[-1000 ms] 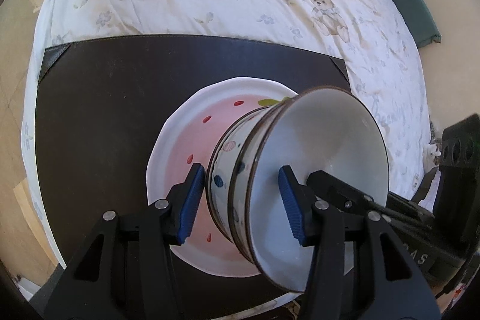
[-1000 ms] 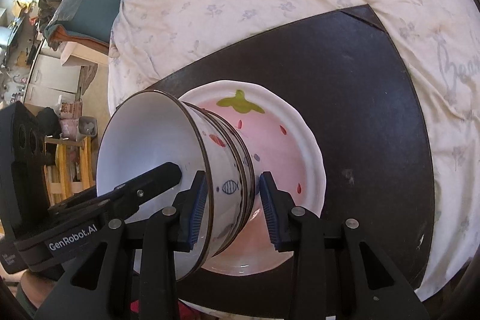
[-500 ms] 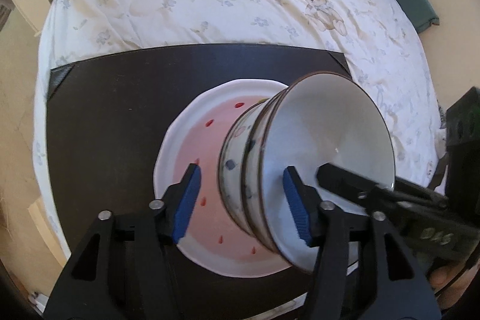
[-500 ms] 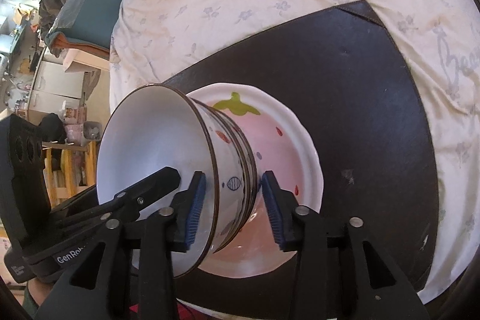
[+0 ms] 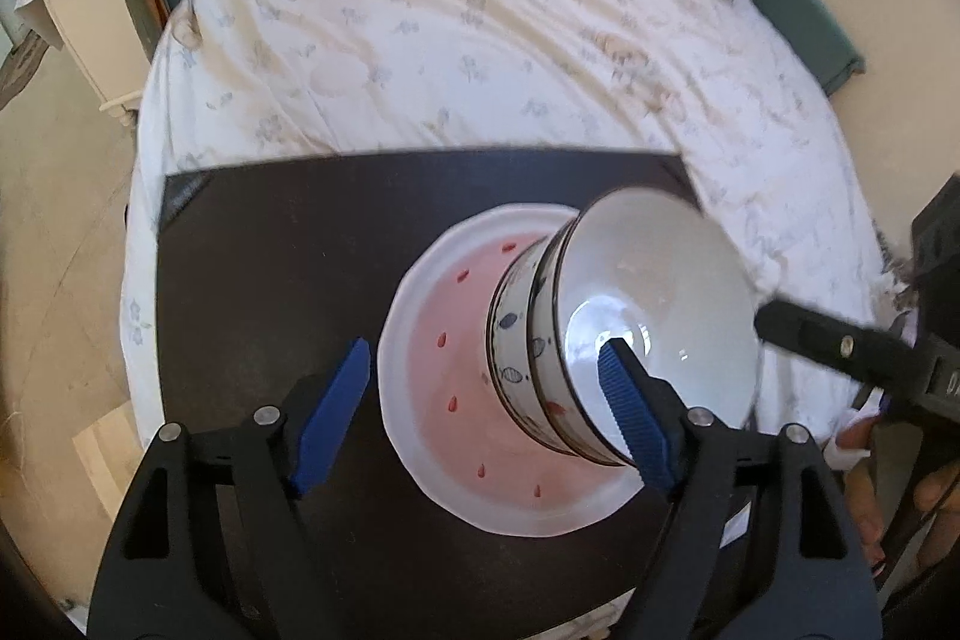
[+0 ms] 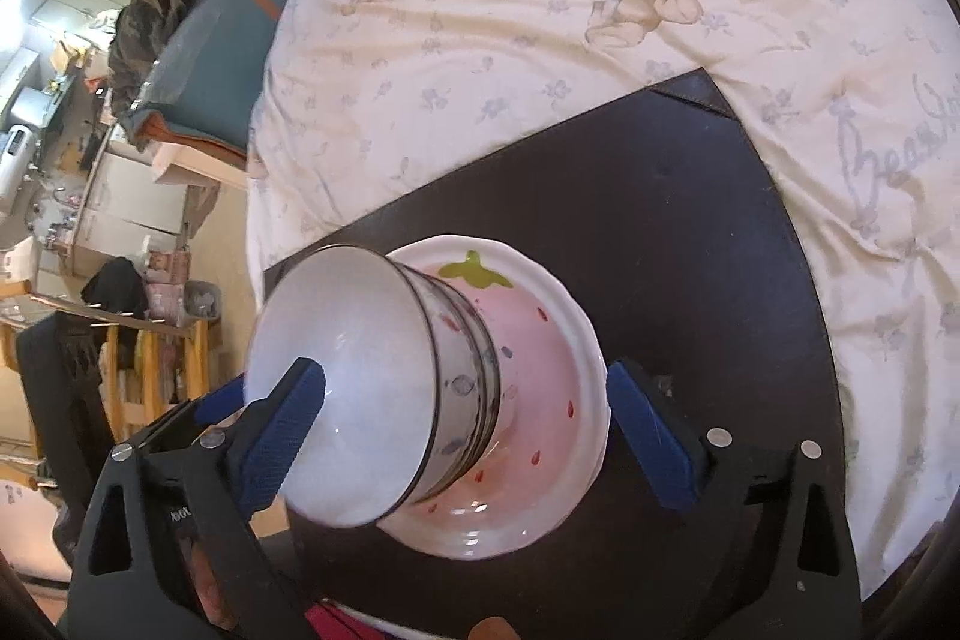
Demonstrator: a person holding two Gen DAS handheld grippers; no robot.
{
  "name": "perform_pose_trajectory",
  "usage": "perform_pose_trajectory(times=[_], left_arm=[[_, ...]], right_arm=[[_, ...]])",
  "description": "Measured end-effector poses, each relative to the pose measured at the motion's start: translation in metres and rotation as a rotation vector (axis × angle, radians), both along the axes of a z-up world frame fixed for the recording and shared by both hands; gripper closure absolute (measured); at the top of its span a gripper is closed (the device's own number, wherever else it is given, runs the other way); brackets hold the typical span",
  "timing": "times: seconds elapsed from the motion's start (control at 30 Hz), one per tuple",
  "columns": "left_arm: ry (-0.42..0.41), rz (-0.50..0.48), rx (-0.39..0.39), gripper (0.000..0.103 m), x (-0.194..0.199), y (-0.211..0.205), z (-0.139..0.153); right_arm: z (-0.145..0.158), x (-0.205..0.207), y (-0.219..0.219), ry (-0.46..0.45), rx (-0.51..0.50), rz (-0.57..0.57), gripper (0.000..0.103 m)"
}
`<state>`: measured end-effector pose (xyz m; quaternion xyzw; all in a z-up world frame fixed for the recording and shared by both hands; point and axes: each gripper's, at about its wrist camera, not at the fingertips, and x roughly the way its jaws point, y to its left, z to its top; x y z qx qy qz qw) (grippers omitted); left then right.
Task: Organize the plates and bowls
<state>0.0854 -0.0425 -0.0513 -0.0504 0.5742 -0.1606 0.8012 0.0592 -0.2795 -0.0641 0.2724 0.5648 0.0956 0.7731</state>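
Bed [image 5: 480, 58]: pale quilted cover with a bear print, creased; far edges cut off.
Mat [image 5: 270, 256]: dark, flat, smooth rectangle on the bed; near edge hidden by the grippers.
Plate [image 5: 414, 340]: white scalloped rim, glossy pink strawberry centre, on the mat.
Bowls [image 5: 648, 304]: nested stack on the plate, white glazed inside, fish motifs outside; count unclear.
Left gripper [image 5: 480, 415]: jaws just widened, blue ribbed pads clear of the bowls.
Right gripper [image 6: 468, 430]: jaws just spread wide, gripping nothing.

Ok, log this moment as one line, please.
stage: release | bowl stack standing on strawberry plate | left gripper opening, clear | right gripper opening, clear
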Motion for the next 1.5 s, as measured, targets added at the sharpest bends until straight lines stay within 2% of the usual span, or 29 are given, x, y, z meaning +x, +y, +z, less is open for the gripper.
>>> perform_pose_trajectory(times=[0.13, 0.2, 0.23, 0.27, 0.3, 0.33, 0.37, 0.5, 0.57, 0.83, 1.1, 1.37, 1.5], left_arm=[[-0.054, 0.032, -0.031, 0.027, -0.001, 0.01, 0.018], [-0.068, 0.032, -0.045, 0.027, 0.0, 0.011, 0.023], [-0.069, 0.03, -0.044, 0.034, 0.001, 0.009, 0.023], [-0.064, 0.021, -0.048, 0.042, 0.002, 0.007, 0.022], [-0.051, 0.008, -0.052, 0.057, 0.003, 0.004, 0.02], [-0.029, -0.004, -0.063, 0.062, 0.005, 0.0, 0.016], [-0.018, -0.005, -0.072, 0.064, 0.006, -0.001, 0.013], [0.018, -0.018, -0.082, 0.085, 0.01, -0.007, 0.003], [0.024, -0.027, -0.09, 0.088, 0.009, -0.009, 0.002], [0.016, -0.051, -0.109, 0.09, 0.008, -0.014, 0.006], [0.027, -0.023, -0.136, 0.09, 0.015, -0.009, 0.005], [0.057, -0.018, -0.146, 0.09, 0.024, -0.011, -0.002], [0.08, -0.004, -0.15, 0.09, 0.027, -0.009, -0.005]], right_arm=[[0.009, -0.01, -0.005, 0.016, 0.032, 0.031, 0.006], [0.008, -0.016, -0.005, 0.024, 0.042, 0.035, 0.01], [0.007, -0.018, -0.003, 0.028, 0.056, 0.043, 0.022], [0.005, -0.019, -0.001, 0.032, 0.07, 0.051, 0.04], [0.003, -0.019, 0.001, 0.035, 0.077, 0.052, 0.047], [0.002, -0.018, 0.003, 0.035, 0.068, 0.052, 0.063], [0.001, -0.017, 0.005, 0.035, 0.062, 0.054, 0.066], [0.0, -0.014, 0.008, 0.026, 0.053, 0.053, 0.073], [0.0, -0.013, 0.008, 0.016, 0.046, 0.057, 0.084], [-0.013, -0.014, 0.015, 0.029, 0.012, 0.078, 0.086], [-0.011, -0.01, -0.004, 0.025, 0.103, 0.002, 0.081], [-0.017, 0.001, 0.0, 0.035, 0.119, 0.006, 0.081], [-0.02, 0.003, -0.004, 0.059, 0.162, -0.007, 0.08]])
